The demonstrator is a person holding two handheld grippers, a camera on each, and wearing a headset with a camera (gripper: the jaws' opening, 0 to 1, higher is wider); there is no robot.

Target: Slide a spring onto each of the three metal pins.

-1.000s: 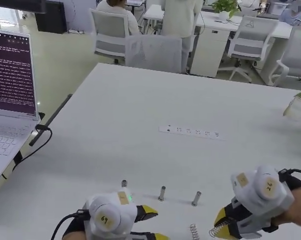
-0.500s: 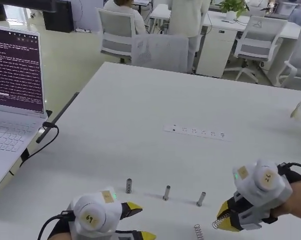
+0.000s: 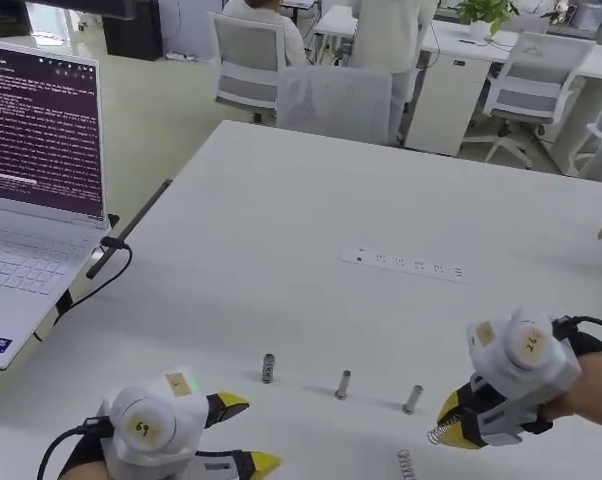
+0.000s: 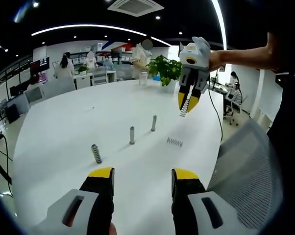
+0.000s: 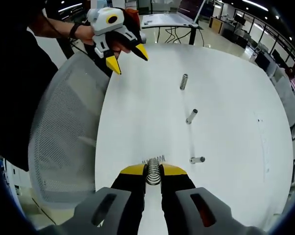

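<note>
Three short metal pins stand in a row near the table's front edge. The left pin [image 3: 269, 368] [image 4: 95, 153] [image 5: 184, 81] wears a spring. The middle pin [image 3: 343, 384] [image 4: 132, 135] [image 5: 191, 116] and the right pin [image 3: 412, 399] [image 4: 153, 123] [image 5: 197, 159] are bare. My right gripper [image 3: 451, 425] [image 4: 188, 100] [image 5: 152, 170] is shut on a spring [image 3: 439, 430] [image 5: 152, 172], held above the table just right of the right pin. A loose spring [image 3: 405, 463] [image 4: 174, 142] lies in front of the pins. My left gripper [image 3: 239, 435] [image 4: 142, 172] [image 5: 125, 58] hangs open and holds nothing, near the left pin.
An open laptop [image 3: 31, 200] with a cable sits at the table's left edge. A white power strip [image 3: 406, 266] lies beyond the pins. Mesh chairs [image 3: 333, 100] and people stand behind the table's far edge. A mesh chair [image 5: 64, 127] is by the near edge.
The head camera has shifted. My right gripper has risen and moved closer to the right pin with its spring. My left gripper has drawn back to the left of the pins.
</note>
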